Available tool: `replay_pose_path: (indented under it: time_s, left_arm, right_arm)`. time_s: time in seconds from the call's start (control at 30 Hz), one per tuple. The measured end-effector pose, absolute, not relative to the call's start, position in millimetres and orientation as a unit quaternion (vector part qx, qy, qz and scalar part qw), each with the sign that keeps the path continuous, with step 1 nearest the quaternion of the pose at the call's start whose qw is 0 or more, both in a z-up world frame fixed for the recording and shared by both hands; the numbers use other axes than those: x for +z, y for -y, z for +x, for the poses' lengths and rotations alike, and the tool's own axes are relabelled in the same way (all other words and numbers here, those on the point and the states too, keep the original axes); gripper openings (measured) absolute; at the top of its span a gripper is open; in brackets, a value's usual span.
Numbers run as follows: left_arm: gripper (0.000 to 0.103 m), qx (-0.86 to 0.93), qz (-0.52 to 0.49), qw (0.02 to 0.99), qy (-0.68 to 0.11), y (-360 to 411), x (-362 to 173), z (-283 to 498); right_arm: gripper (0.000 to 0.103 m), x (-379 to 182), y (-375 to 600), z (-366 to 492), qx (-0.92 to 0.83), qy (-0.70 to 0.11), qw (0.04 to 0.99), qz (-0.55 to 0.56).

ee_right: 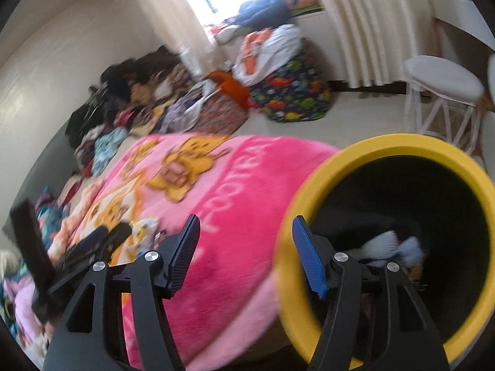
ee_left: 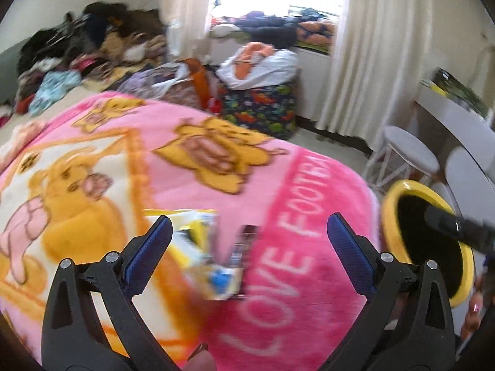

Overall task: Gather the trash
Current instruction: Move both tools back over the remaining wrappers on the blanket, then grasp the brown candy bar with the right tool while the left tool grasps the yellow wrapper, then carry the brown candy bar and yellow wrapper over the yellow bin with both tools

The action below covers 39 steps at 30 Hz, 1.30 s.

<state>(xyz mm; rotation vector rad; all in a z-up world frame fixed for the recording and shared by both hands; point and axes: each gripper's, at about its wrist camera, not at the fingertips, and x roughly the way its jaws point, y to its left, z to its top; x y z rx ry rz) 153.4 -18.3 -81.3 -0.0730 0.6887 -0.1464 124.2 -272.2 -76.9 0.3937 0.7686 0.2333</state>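
A yellow and white wrapper with a small dark packet (ee_left: 213, 253) lies on the pink blanket (ee_left: 278, 191). My left gripper (ee_left: 249, 235) is open just above it, fingers on either side. A yellow-rimmed black bin (ee_right: 402, 232) is tilted beside the bed at the right, with white scraps (ee_right: 393, 245) inside. My right gripper (ee_right: 244, 247) is open, its right finger (ee_right: 309, 259) inside the bin's rim (ee_right: 287, 225) and its left finger outside. The bin also shows in the left wrist view (ee_left: 430, 241). The wrapper shows small in the right wrist view (ee_right: 145, 228).
Piled clothes (ee_left: 86, 49) cover the far end of the bed. A patterned storage bag (ee_left: 260, 105) with white cloth stands near the window. A white stool (ee_right: 442, 92) and a white desk (ee_left: 464, 123) stand at the right. Curtains hang behind.
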Motion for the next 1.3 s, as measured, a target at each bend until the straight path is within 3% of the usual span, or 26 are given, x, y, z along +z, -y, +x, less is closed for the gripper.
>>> replay_pose_path:
  time_s: [0.2, 0.43, 0.63, 0.77, 0.8, 0.87, 1.0, 1.3]
  left_arm:
    - [0.09, -0.028, -0.127, 0.918, -0.374, -43.5, -92.8, 172.4]
    - [0.062, -0.04, -0.223, 0.874, -0.429, -78.8, -121.4, 201.3]
    - [0.052, -0.073, -0.275, 0.848, -0.448, -82.6, -138.3, 209.3]
    - [0.044, -0.082, -0.283, 0.841, -0.454, -82.1, -144.2, 215.5]
    - [0.037, -0.084, -0.284, 0.84, -0.455, -82.1, -145.2, 216.8]
    - [0.022, -0.089, -0.285, 0.838, -0.457, -79.5, -146.6, 216.9]
    - [0.015, -0.094, -0.27, 0.845, -0.452, -69.2, -142.7, 211.9]
    - [0.012, -0.122, -0.212, 0.877, -0.414, -22.2, -113.5, 192.9]
  right_arm:
    - [0.06, -85.2, 206.0, 139.5, 0.174, -0.402, 0.885, 0.155]
    - [0.054, -107.7, 158.1, 161.2, 0.213, -0.45, 0.853, 0.157]
    - [0.048, -124.3, 127.1, 186.3, 0.219, -0.481, 0.836, 0.146]
    - [0.025, -147.9, 117.1, 199.3, 0.223, -0.512, 0.814, 0.162]
    - [0.019, -150.5, 117.9, 199.8, 0.226, -0.513, 0.811, 0.166]
    - [0.018, -149.0, 119.4, 195.2, 0.241, -0.505, 0.811, 0.171]
    - [0.016, -132.4, 133.7, 179.8, 0.233, -0.476, 0.832, 0.166]
    - [0.016, -90.9, 202.0, 150.0, 0.178, -0.402, 0.879, 0.184]
